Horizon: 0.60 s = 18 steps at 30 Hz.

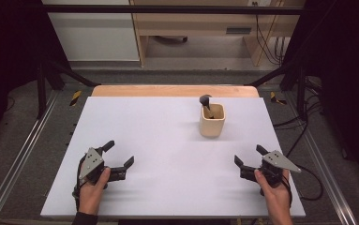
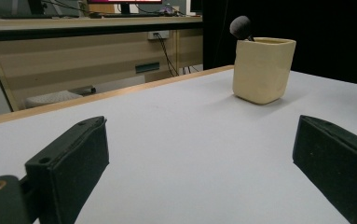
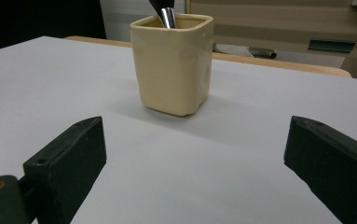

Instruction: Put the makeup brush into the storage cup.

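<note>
A cream-coloured, square-sided ceramic cup (image 1: 212, 121) stands upright on the far right part of the pale grey table top (image 1: 168, 154), close to its back edge and well apart from both grippers. In it stands a dark utensil with a rounded black head (image 1: 205, 100), which leans toward the cup's back left corner so that the head rises above the rim. In the right gripper view the cup (image 3: 172, 63) shows the utensil's shaft (image 3: 168, 17) as shiny metal where it dips below the rim; what else the cup holds cannot be told. In the left gripper view the cup (image 2: 263, 69) sits far off to the upper right, with the round head (image 2: 241, 27) poking up at its left side.

The right gripper (image 1: 249, 158) rests near the front right corner of the table, held in the person's right hand (image 1: 274, 193), its jaws spread wide with nothing between them and pointed toward the cup. The left gripper (image 1: 119, 153) lies near the front left of the table in the person's left hand (image 1: 92, 190), its jaws likewise wide apart and empty.

A light wooden strip (image 1: 175, 90) borders the table's far edge. Beyond it stands a wooden desk (image 1: 200, 23) with cables (image 1: 268, 42) hanging at its right.
</note>
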Each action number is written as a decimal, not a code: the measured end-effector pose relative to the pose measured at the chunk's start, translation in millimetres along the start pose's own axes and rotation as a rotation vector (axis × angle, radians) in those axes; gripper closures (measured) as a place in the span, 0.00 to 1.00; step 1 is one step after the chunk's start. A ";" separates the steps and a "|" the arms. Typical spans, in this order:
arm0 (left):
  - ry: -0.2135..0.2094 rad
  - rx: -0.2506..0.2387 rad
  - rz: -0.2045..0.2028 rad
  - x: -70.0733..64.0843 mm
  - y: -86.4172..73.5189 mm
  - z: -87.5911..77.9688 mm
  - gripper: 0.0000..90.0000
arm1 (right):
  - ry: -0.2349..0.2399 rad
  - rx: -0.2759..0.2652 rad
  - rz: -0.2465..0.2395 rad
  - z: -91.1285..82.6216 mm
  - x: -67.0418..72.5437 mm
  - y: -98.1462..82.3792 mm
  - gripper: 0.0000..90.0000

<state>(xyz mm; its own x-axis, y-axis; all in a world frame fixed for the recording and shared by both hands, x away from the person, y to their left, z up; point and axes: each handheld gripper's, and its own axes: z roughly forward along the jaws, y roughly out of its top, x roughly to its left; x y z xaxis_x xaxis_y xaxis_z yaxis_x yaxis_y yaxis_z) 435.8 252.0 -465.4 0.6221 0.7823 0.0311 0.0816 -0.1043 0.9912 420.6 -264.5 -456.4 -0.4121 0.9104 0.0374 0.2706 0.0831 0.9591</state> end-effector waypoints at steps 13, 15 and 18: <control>-0.007 0.011 0.014 -2.3 -1.1 0.7 0.03 | 0.012 -0.034 -0.015 7.7 5.1 -4.6 0.06; -0.009 0.014 0.016 -2.6 -1.4 0.3 0.03 | 0.019 -0.040 -0.012 9.2 6.7 -5.3 0.06; -0.010 0.013 0.016 -3.0 -1.6 -0.5 0.03 | 0.024 -0.049 -0.025 11.8 8.4 -6.7 0.06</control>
<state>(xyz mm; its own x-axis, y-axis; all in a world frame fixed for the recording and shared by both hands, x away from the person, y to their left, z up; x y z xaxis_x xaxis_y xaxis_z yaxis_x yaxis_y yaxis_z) 433.5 250.1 -467.0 0.6314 0.7742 0.0454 0.0821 -0.1250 0.9888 425.6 -252.6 -465.8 -0.4391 0.8982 0.0192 0.2171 0.0853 0.9724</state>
